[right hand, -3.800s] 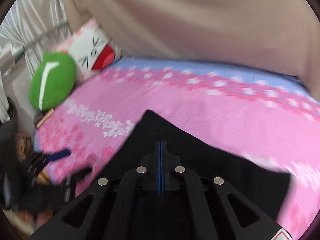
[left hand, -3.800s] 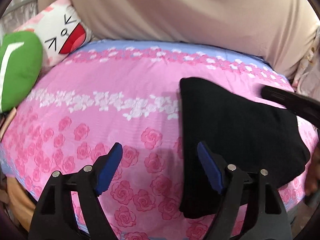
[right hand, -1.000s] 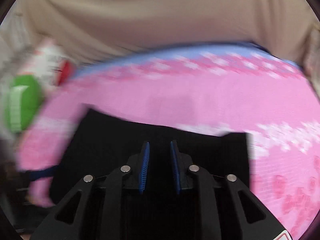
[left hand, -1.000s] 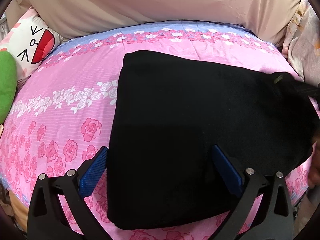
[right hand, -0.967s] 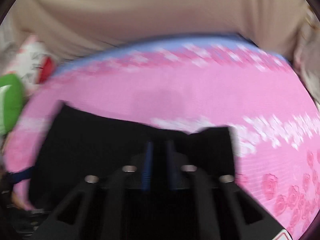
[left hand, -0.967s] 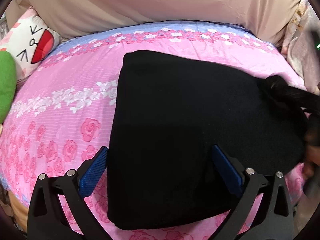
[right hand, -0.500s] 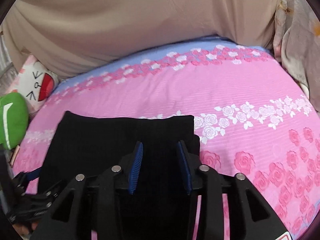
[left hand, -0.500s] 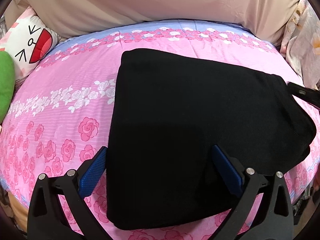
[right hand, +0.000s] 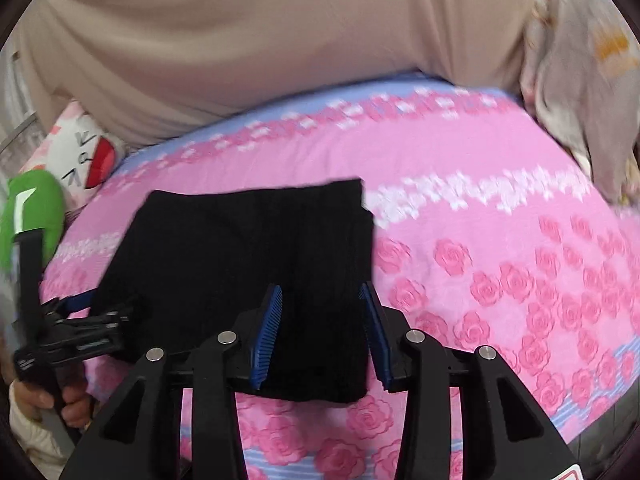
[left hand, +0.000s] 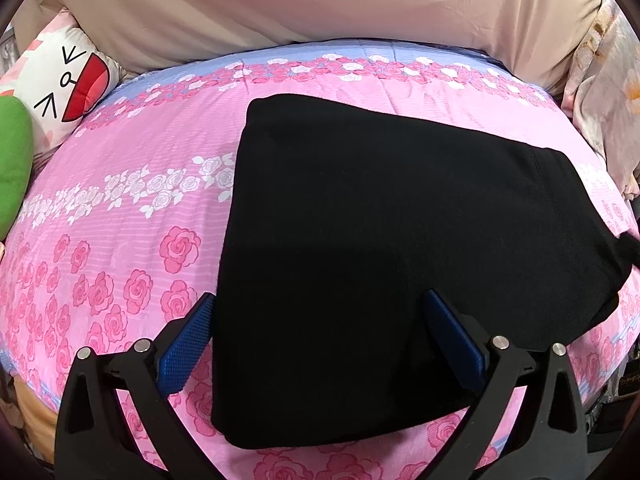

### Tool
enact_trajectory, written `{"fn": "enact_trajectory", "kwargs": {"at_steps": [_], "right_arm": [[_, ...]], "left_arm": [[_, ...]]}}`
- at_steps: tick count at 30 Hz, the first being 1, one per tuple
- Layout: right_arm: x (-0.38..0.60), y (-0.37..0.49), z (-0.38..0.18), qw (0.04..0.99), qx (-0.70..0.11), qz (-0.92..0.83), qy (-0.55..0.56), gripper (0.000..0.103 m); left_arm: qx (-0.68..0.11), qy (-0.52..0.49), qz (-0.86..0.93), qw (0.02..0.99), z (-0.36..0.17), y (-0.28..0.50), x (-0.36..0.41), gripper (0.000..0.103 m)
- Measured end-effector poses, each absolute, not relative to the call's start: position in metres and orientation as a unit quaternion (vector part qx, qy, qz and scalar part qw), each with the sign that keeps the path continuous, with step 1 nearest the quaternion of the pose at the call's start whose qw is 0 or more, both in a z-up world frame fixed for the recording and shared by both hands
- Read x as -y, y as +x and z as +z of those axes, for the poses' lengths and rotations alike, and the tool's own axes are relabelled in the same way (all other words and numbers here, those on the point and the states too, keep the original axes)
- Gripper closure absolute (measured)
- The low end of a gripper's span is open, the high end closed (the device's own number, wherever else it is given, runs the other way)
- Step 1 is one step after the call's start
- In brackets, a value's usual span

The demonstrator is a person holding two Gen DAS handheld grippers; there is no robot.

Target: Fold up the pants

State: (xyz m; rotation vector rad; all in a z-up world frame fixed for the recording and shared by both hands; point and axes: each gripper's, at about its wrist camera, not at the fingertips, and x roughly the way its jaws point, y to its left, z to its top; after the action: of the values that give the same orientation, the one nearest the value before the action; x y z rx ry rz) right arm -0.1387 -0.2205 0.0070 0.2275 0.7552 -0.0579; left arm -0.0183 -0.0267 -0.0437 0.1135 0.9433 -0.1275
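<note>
Black pants (left hand: 392,248) now lie flat as a folded rectangle on the pink bedspread (left hand: 120,240) just ahead of both grippers, since the right gripper (right hand: 320,332) has let go and spread like the left gripper (left hand: 320,340), so folding looks nearly finished.

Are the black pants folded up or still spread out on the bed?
Folded: the black pants lie as one compact rectangular bundle on the pink bedspread, no legs trailing.
</note>
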Motion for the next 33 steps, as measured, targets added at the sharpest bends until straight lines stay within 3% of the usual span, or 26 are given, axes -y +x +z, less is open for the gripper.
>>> {"fn": "enact_trajectory", "kwargs": {"at_steps": [3,4,9,11,13,14,19,21,22,23,25,29,30,33], "right_arm": [[0.215,-0.129,-0.012,0.915,-0.393,-0.027,0.087,0.064],[0.217,-0.123,-0.026,0.906,-0.413,-0.039,0.079,0.057],[0.239,-0.136,-0.022,0.899,-0.402,-0.018,0.172,0.057],[0.240,-0.143,-0.013,0.903,-0.395,-0.019,0.167,0.053],[0.244,-0.149,-0.011,0.901,-0.393,-0.011,0.183,0.036],[0.246,-0.150,-0.015,0.898,-0.393,-0.002,0.197,0.033],[0.257,-0.135,-0.053,0.863,-0.430,0.035,0.263,0.032],[0.262,-0.129,-0.064,0.853,-0.416,0.068,0.308,0.029],[0.262,-0.127,-0.066,0.852,-0.413,0.074,0.314,0.029],[0.260,-0.122,-0.066,0.853,-0.410,0.081,0.312,0.031],[0.259,-0.114,-0.070,0.850,-0.411,0.087,0.319,0.056],[0.248,-0.120,-0.045,0.866,-0.391,0.093,0.297,0.066],[0.242,-0.125,-0.031,0.874,-0.379,0.097,0.289,0.066],[0.230,-0.139,0.010,0.895,-0.345,0.105,0.262,0.067]], "left_arm": [[-0.451,0.052,-0.058,0.889,-0.044,-0.020,0.027,0.005],[-0.452,0.051,-0.059,0.889,-0.044,-0.020,0.027,0.005],[-0.457,0.040,-0.076,0.885,-0.039,-0.026,0.022,0.005],[-0.456,0.013,-0.106,0.884,-0.033,-0.030,0.012,0.005],[-0.460,-0.020,-0.129,0.878,-0.032,-0.031,-0.001,0.005],[-0.469,-0.046,-0.144,0.870,-0.035,-0.028,-0.010,0.005],[-0.500,-0.142,-0.184,0.834,-0.060,-0.012,-0.031,0.007],[-0.502,-0.152,-0.202,0.827,-0.060,-0.010,-0.029,0.015],[-0.497,-0.152,-0.201,0.830,-0.060,-0.009,-0.028,0.037],[-0.499,-0.154,-0.205,0.828,-0.061,-0.007,-0.027,0.040],[-0.501,-0.168,-0.219,0.820,-0.060,-0.005,-0.029,0.058],[-0.475,-0.159,-0.221,0.837,-0.029,-0.016,-0.032,0.070],[-0.461,-0.154,-0.224,0.845,-0.015,-0.021,-0.032,0.078],[-0.435,-0.145,-0.250,0.853,0.022,-0.028,-0.032,0.080]]}}
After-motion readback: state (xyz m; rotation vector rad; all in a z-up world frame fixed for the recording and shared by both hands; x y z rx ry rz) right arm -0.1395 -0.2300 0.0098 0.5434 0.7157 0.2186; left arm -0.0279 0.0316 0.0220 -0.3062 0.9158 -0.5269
